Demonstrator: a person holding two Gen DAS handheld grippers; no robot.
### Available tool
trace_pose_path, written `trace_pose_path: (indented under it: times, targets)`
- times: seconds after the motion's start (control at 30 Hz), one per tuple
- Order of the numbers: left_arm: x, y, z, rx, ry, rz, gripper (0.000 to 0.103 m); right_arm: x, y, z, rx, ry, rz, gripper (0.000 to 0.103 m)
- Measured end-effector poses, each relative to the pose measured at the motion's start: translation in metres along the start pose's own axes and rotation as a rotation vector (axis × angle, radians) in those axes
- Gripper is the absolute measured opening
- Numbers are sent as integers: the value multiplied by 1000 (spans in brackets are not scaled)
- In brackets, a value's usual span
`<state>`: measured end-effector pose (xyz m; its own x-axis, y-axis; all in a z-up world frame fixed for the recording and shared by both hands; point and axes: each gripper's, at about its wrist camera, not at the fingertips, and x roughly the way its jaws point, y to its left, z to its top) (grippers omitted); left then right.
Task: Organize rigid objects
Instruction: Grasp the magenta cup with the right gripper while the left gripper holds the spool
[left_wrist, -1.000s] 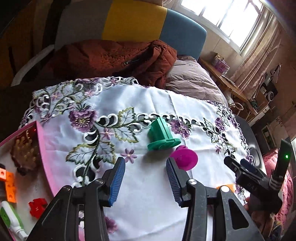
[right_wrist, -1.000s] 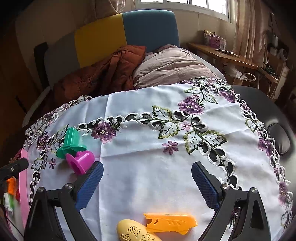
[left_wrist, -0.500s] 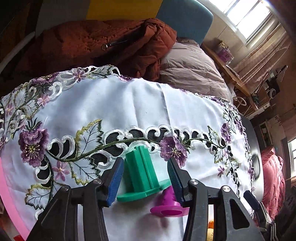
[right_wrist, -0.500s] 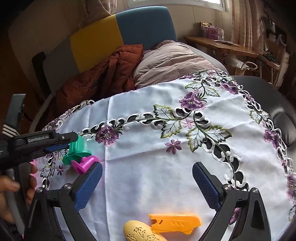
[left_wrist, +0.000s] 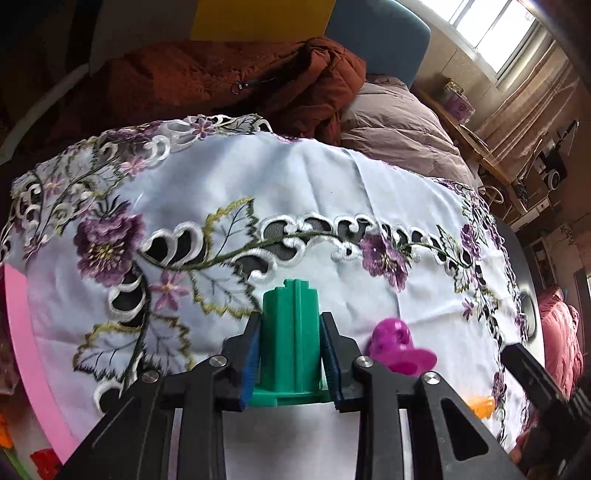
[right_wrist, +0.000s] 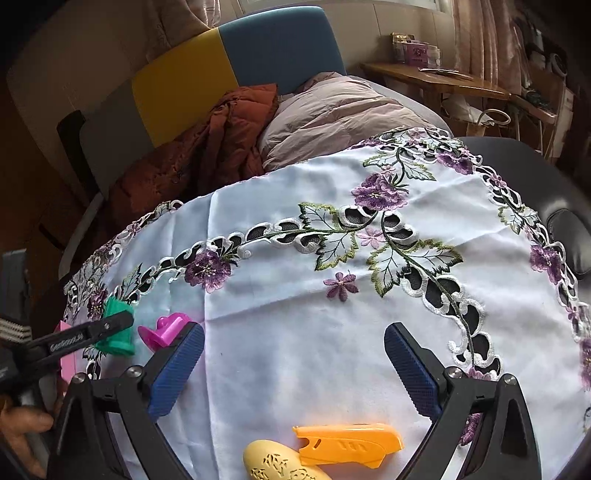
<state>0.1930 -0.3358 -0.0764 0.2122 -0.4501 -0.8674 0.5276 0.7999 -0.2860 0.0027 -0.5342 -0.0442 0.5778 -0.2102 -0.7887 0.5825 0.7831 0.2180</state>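
Note:
My left gripper (left_wrist: 290, 334) is shut on a green plastic spool (left_wrist: 290, 343) that stands upright on its flange on the embroidered tablecloth. The spool also shows in the right wrist view (right_wrist: 116, 328), partly hidden by the left gripper's finger. A magenta spool (left_wrist: 397, 349) lies tipped over just right of the green one, also visible in the right wrist view (right_wrist: 166, 330). My right gripper (right_wrist: 293, 369) is open and empty above the cloth. An orange plastic piece (right_wrist: 347, 441) and a pale yellow piece (right_wrist: 280, 463) lie just below it.
A pink tray edge (left_wrist: 22, 350) with small red and orange items sits at the table's left. The round table's dark rim (right_wrist: 517, 158) shows at the right. A brown jacket (left_wrist: 221, 81) and a pinkish quilt (right_wrist: 332, 110) lie on the sofa behind.
My left gripper moved forward around the green spool and closed on it. The magenta spool now lies a little to the right. My right gripper stayed open and barely moved.

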Motion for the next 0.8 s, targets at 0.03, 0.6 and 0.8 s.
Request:
trace_pose_path:
  times: [0.03,0.6,0.8]
  targets:
    - [-7,2,-10,2,-5,-2,30,1,0,0,-1,3,1,99]
    - [-52,-38,-156,220,-85,23,30,5,10,-7,-44,16,38,99]
    - [-46,-33,-154,191,-88,17,30,3,25,-12,-91,18,117,99]
